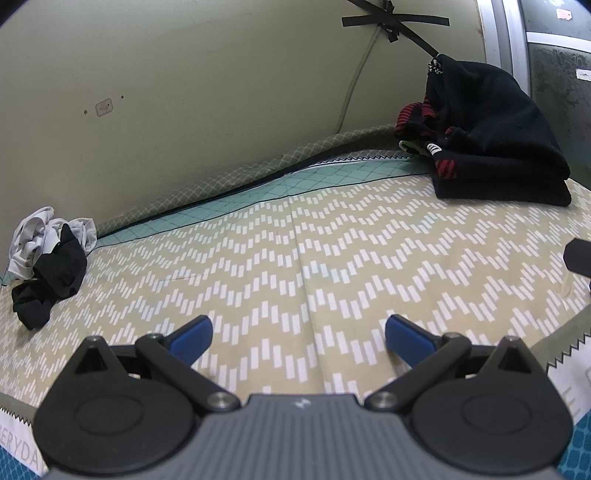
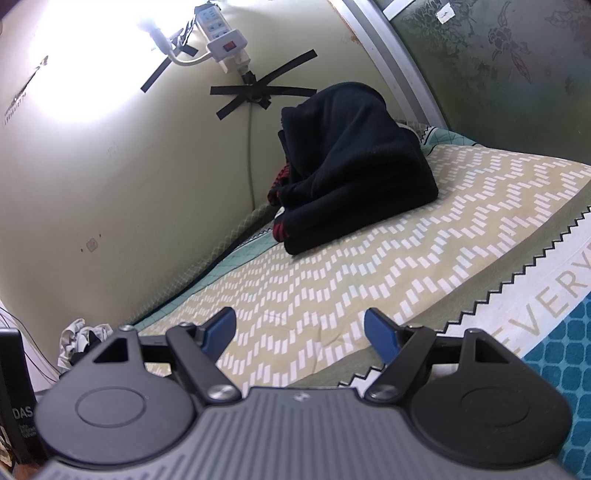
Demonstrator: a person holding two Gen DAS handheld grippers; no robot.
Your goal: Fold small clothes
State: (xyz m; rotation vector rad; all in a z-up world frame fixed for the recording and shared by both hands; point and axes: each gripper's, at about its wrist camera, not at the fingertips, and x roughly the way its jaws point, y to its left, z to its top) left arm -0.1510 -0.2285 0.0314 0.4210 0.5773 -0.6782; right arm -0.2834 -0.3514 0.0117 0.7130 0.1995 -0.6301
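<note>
A heap of small crumpled clothes, white and black (image 1: 48,254), lies at the far left of the bed by the wall; it also shows in the right wrist view (image 2: 83,338), partly hidden behind the gripper. A stack of folded black clothes with red-striped pieces (image 1: 491,136) sits at the back right against the wall, and it also shows in the right wrist view (image 2: 351,170). My left gripper (image 1: 298,338) is open and empty above the patterned sheet (image 1: 314,251). My right gripper (image 2: 300,328) is open and empty over the sheet (image 2: 369,266).
A pale wall (image 1: 184,92) runs along the bed's far side, with a taped cable (image 1: 391,22) and a power strip (image 2: 225,37). A dark object (image 2: 14,398) stands at the left. The bed's near edge shows a zigzag border (image 2: 517,284). A black part (image 1: 580,254) juts in at right.
</note>
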